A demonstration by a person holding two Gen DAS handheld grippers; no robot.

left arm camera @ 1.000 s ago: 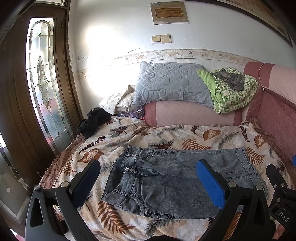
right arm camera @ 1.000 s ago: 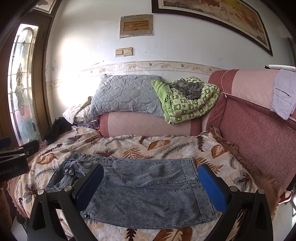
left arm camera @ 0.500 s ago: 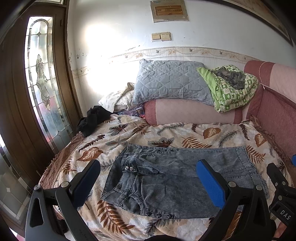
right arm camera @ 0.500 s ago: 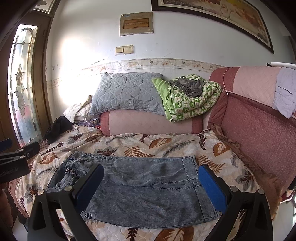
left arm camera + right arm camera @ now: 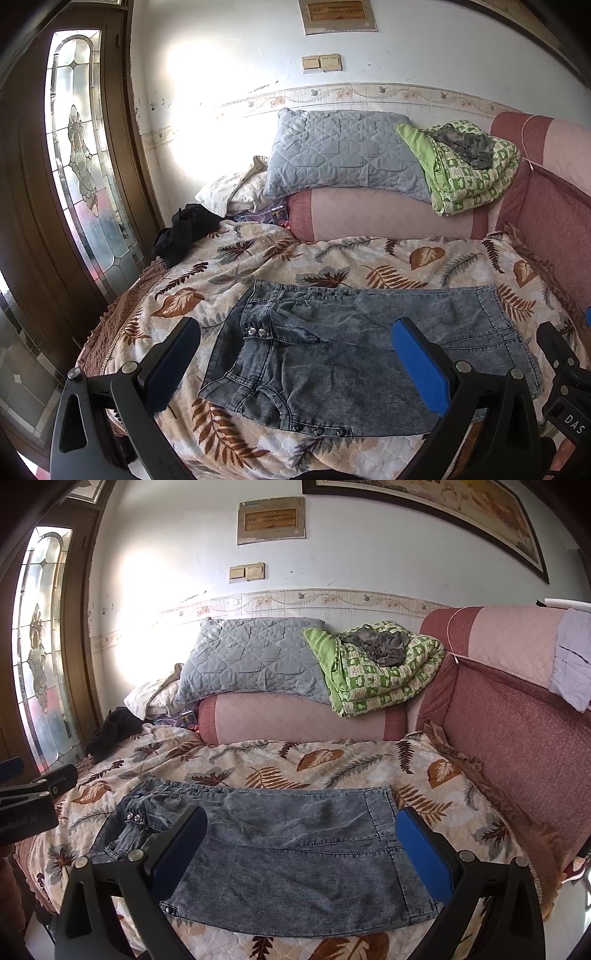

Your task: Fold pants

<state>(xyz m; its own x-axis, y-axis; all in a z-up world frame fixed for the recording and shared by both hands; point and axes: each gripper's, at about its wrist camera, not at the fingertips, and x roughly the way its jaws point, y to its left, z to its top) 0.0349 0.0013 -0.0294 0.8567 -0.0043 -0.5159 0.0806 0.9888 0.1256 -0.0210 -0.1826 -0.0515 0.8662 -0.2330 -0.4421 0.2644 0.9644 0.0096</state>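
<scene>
denim pants (image 5: 354, 354) flat on leaf-print bedspread (image 5: 332, 254), lower centre | left gripper (image 5: 295, 354) spread apart, holding nothing | right view: right gripper (image 5: 301, 843) likewise gaping, empty | risk: pinching one layer only, skewing fold

Counts — 1 pr denim pants (image 5: 354, 354) on 1 bed (image 5: 332, 258), 2 grippers: left gripper (image 5: 295, 358) and right gripper (image 5: 301, 845), each w/ 2 blue-padded fingers (image 5: 419, 365). Behind: 1 grey quilted pillow (image 5: 251, 661), 1 green blanket (image 5: 376, 672) w/ 1 grey garment (image 5: 384, 646) on top, 1 pink bolster (image 5: 295, 716), 1 black cloth (image 5: 110, 731). Wall — 1 plaque (image 5: 271, 520), 2 switches (image 5: 246, 572), 1 framed picture (image 5: 443, 506).
</scene>
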